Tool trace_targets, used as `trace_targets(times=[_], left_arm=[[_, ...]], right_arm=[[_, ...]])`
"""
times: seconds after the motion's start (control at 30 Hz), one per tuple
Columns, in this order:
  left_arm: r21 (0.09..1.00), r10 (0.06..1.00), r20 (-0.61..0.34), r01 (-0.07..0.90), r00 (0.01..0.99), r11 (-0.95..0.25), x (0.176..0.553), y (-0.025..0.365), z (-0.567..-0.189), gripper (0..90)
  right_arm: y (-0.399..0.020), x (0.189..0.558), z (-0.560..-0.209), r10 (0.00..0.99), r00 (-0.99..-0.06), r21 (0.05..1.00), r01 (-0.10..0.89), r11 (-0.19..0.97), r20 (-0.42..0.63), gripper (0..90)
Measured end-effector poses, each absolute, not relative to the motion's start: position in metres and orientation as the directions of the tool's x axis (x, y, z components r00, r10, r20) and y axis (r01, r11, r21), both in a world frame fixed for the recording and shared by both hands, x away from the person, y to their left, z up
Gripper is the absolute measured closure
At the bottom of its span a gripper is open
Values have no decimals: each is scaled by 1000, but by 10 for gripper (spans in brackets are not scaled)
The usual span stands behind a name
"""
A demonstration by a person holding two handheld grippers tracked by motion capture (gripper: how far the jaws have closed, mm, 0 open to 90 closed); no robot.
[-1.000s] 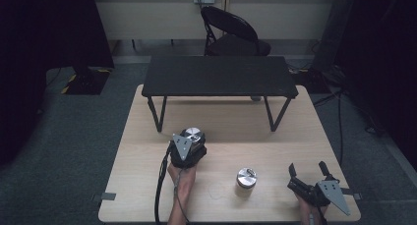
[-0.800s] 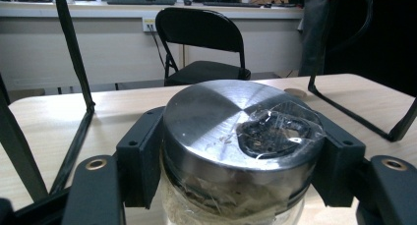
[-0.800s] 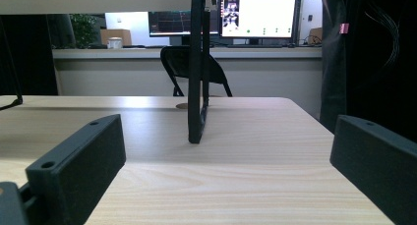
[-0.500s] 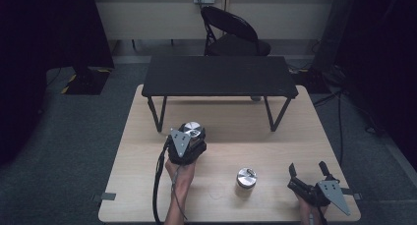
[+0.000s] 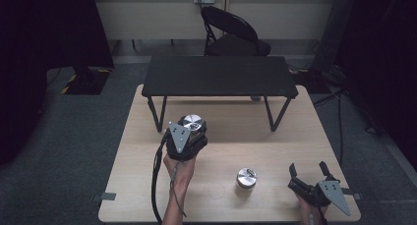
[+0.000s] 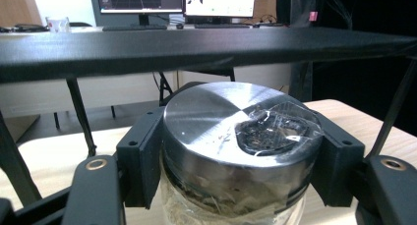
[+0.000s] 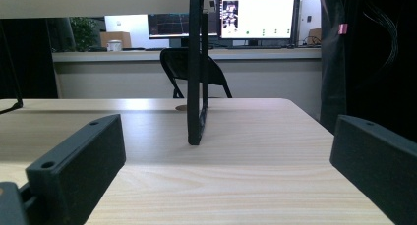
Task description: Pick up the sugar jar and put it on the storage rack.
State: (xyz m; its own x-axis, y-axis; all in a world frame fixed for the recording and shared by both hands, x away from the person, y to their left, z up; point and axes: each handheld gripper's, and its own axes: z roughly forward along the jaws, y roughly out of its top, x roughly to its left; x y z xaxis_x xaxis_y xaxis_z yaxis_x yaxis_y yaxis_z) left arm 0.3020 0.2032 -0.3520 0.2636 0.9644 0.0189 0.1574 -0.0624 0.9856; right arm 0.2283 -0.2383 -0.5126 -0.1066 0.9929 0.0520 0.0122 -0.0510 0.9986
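My left tongs [image 5: 189, 131] are clenched on a jar [image 5: 192, 123]: in the left gripper view both black jaws press the sides of the jar [image 6: 236, 151] just under its brushed metal lid [image 6: 216, 112], and a crumpled bit of clear tape or film sits on the lid's right half. Through the glass below the lid I can make out some pale, straw-like stuff, but I cannot tell what it is. The jar is held toward the left half of the table [image 5: 275, 146], just in front of the left leg of the low black shelf [image 5: 219, 75] that stands across the far part of the table.

My right tongs [image 5: 310, 169] sit at the table's near right corner, released, jaws spread wide with bare wood between them; in the right gripper view they [image 7: 226, 161] look along the table toward a leg of the shelf [image 7: 195, 68].

A second, smaller jar [image 5: 246, 178] with a metal lid stands near the table's near edge, between the two tongs and apart from both.

Since a second ago the left tongs and their jar have travelled away from me toward the shelf; the right tongs and the small jar have stayed put.
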Motion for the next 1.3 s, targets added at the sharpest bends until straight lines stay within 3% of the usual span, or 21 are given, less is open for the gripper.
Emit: trace_targets(times=[0.37, 0.73, 1.3], left_arm=[[988, 958, 3, 147, 287, -47, 304, 212, -324, 331], [990, 950, 60, 101, 308, -95, 317, 213, -292, 332], [988, 944, 72, 107, 322, -111, 363, 225, -263, 338]], right_arm=[[-240, 227, -515, 992, -114, 998, -1, -57, 56, 0], [-240, 230, -511, 991, -127, 999, 24, -35, 38, 0], [-242, 231, -509, 990, -137, 999, 31, -31, 35, 0]])
